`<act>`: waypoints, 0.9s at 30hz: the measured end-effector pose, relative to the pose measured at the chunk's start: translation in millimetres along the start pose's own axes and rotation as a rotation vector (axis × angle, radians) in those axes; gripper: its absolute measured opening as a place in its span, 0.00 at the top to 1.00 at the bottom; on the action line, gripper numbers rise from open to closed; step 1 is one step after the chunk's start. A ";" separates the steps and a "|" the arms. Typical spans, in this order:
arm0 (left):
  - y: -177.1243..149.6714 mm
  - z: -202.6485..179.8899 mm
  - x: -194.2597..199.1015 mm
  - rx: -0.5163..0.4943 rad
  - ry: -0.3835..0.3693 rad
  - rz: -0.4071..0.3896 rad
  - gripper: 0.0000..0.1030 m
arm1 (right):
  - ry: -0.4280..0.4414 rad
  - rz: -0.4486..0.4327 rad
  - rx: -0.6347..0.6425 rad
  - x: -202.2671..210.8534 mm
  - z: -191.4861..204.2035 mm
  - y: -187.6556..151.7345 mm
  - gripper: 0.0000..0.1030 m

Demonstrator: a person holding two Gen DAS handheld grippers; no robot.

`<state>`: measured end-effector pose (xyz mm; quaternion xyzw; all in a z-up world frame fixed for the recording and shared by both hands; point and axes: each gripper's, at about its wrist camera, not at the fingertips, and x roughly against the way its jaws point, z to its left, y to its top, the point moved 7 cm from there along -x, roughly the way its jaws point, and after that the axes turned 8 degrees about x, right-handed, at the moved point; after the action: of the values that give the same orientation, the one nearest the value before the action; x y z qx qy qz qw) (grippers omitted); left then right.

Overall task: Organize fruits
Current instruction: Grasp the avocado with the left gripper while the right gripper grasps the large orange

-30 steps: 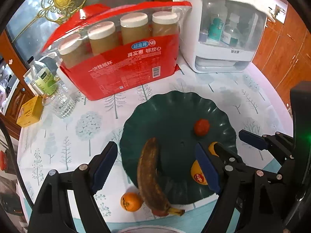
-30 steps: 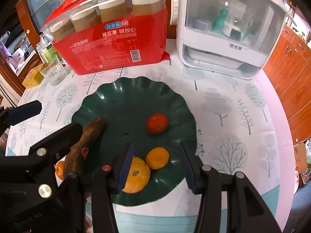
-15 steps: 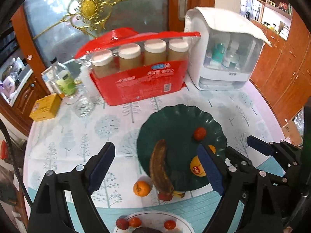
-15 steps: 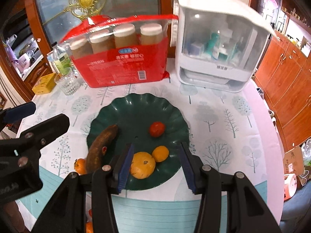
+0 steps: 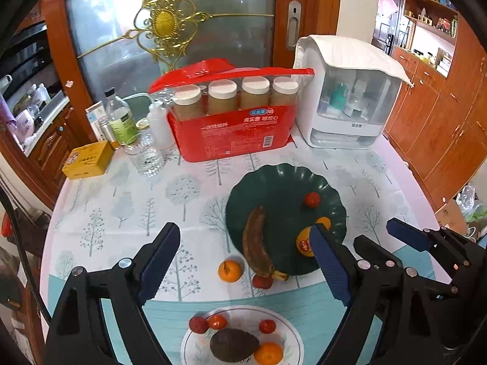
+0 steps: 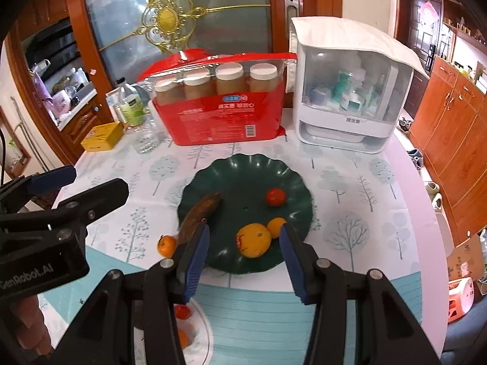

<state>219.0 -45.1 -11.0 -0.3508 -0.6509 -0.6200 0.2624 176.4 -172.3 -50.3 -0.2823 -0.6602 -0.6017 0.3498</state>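
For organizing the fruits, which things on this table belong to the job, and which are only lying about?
Job: green plate, banana, big orange, loose mandarin, white plate, avocado.
Lying about: red cup pack, white cabinet, yellow box, bottles.

Red cup pack [image 5: 234,127], white cabinet [image 5: 347,97]

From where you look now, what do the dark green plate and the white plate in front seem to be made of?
The green plate looks like glossy plastic, though it could be glazed ceramic: it has a thin scalloped rim, a uniform colour and soft highlights. The white plate looks like glazed ceramic or melamine: it is smooth and shiny, with a faint printed pattern. The pictures do not settle either one.
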 end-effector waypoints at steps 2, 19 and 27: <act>-5.2 4.1 6.8 0.004 0.005 -0.009 0.16 | 0.009 -0.009 0.006 6.2 3.8 -4.4 0.53; -102.8 39.8 9.8 0.029 0.037 0.071 0.16 | 0.117 0.090 0.102 -8.0 49.9 -102.0 0.53; -162.5 49.9 -18.1 0.033 0.004 0.198 0.16 | 0.203 0.165 0.115 -31.3 74.1 -146.6 0.53</act>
<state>107.7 4.5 -131.0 -0.4078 -0.6228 -0.5809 0.3292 69.7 -114.3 -165.2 -0.2528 -0.6292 -0.5576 0.4789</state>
